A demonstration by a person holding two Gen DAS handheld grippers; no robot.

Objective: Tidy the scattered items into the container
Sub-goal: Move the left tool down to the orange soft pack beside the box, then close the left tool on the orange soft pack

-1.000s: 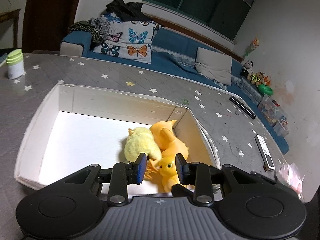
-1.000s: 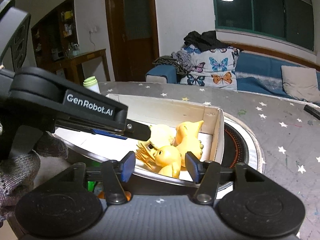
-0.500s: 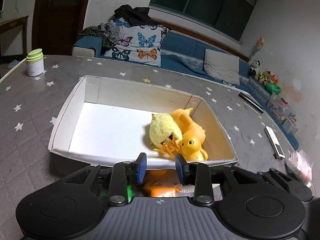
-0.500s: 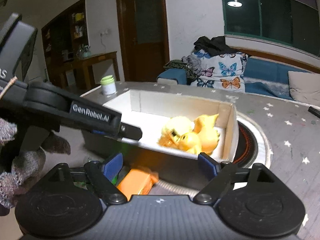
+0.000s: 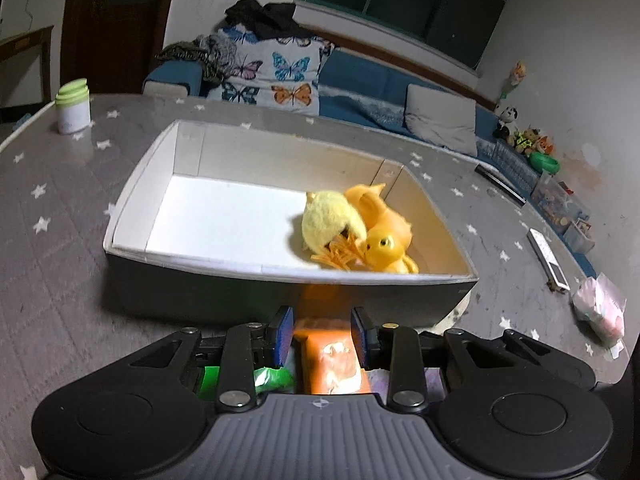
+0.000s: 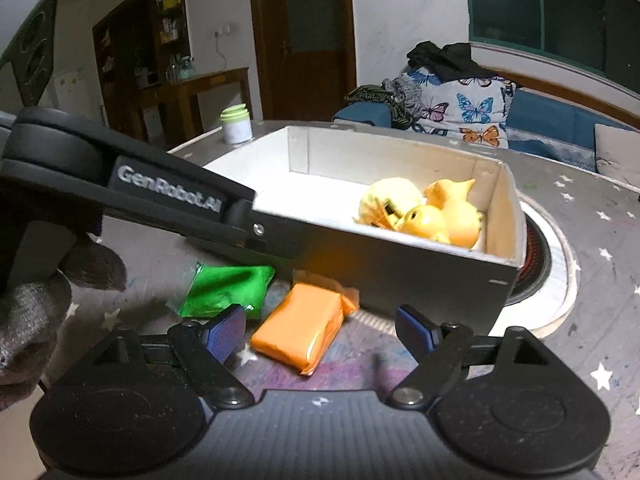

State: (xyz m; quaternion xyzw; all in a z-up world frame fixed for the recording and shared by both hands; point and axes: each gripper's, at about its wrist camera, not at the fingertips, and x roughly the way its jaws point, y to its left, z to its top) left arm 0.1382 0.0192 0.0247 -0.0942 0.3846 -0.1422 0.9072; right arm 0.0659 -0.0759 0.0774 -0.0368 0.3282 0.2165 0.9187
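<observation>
A: Where do the scattered items lie?

B: An orange packet and a green packet sit on the star-patterned worktop, just outside the near wall of the white box. Inside the box, at its right end, a fluffy yellow chick leans on an orange rubber duck.

A: And the tongs?

B: The right tongs hang wide apart over the orange packet, touching nothing. The left tongs are also apart, straddling that packet's far end; I cannot tell if the pads touch it.

A: Anything in the way?

B: The box wall stands between packets and chick. Around: a green-lidded jar, two remotes and a pink bag on the worktop.
</observation>
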